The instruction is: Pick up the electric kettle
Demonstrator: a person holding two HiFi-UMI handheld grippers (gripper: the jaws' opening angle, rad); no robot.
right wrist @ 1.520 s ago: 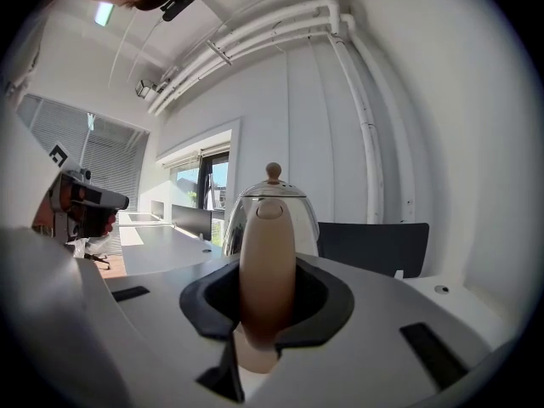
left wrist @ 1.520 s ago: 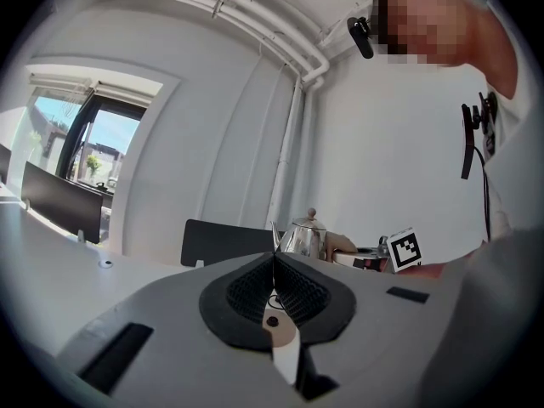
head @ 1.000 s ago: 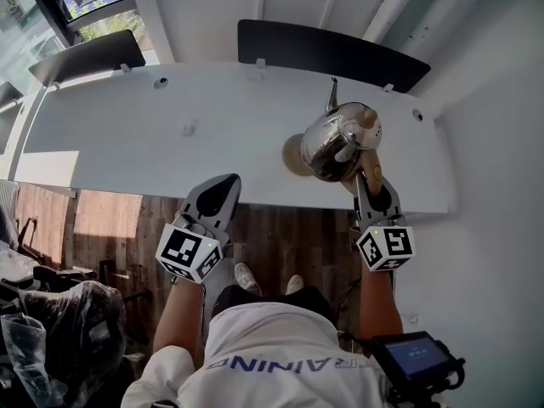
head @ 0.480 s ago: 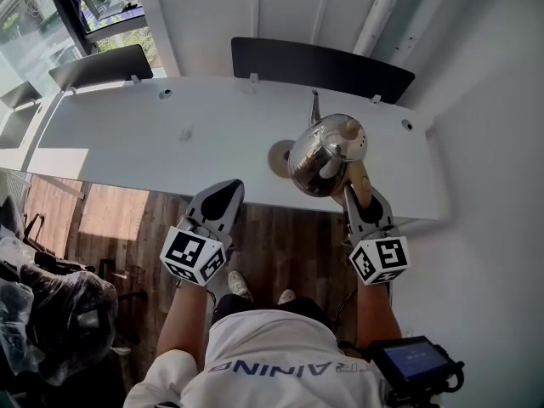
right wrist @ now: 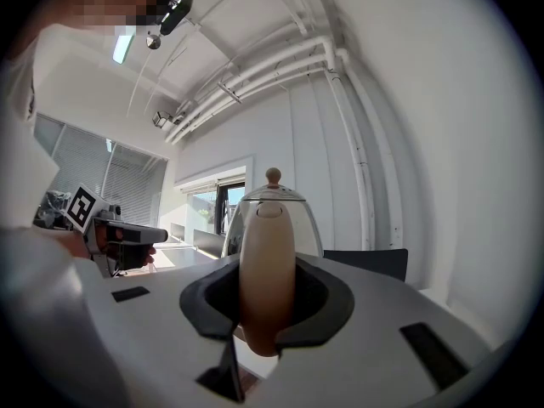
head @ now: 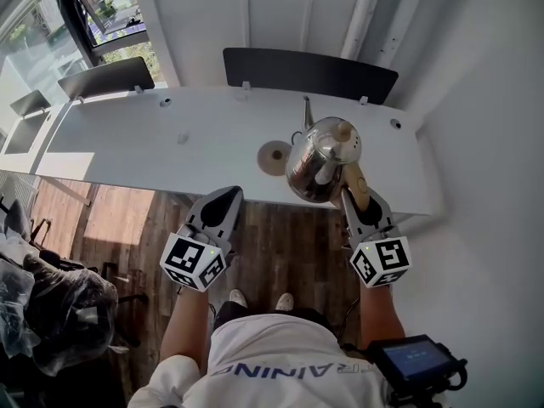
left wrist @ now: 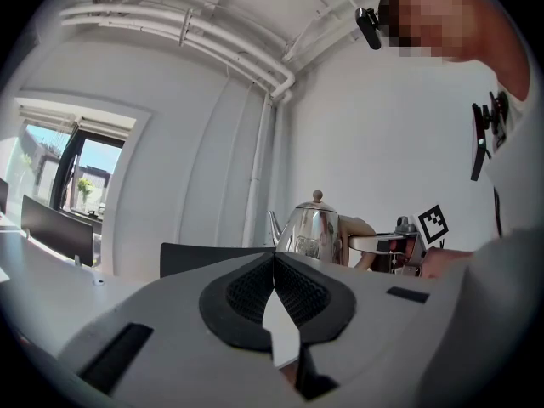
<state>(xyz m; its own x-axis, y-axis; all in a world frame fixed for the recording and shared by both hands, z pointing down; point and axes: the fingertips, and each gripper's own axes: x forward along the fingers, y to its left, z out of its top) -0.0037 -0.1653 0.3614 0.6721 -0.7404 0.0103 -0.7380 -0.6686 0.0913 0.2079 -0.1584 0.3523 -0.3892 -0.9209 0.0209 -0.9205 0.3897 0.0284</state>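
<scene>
A shiny steel kettle (head: 321, 160) with a thin spout hangs in the air over the near edge of the white table (head: 127, 143). My right gripper (head: 360, 201) is shut on its tan handle (right wrist: 265, 270), which fills the space between the jaws in the right gripper view. The kettle's round base (head: 274, 157) lies on the table just left of it, uncovered. My left gripper (head: 223, 201) floats over the wooden floor in front of the table, shut and empty. In the left gripper view the kettle (left wrist: 313, 228) shows beyond the closed pads.
Two black panels (head: 310, 75) stand along the table's far edge. A white wall (head: 484, 143) is close on the right. Plastic-wrapped clutter (head: 51, 304) sits on the floor at the left. A small screen device (head: 416, 359) hangs by the person's right side.
The kettle has come up off its base and toward the person, held in the right gripper. Both grippers have drawn back from the table; the base now shows fully.
</scene>
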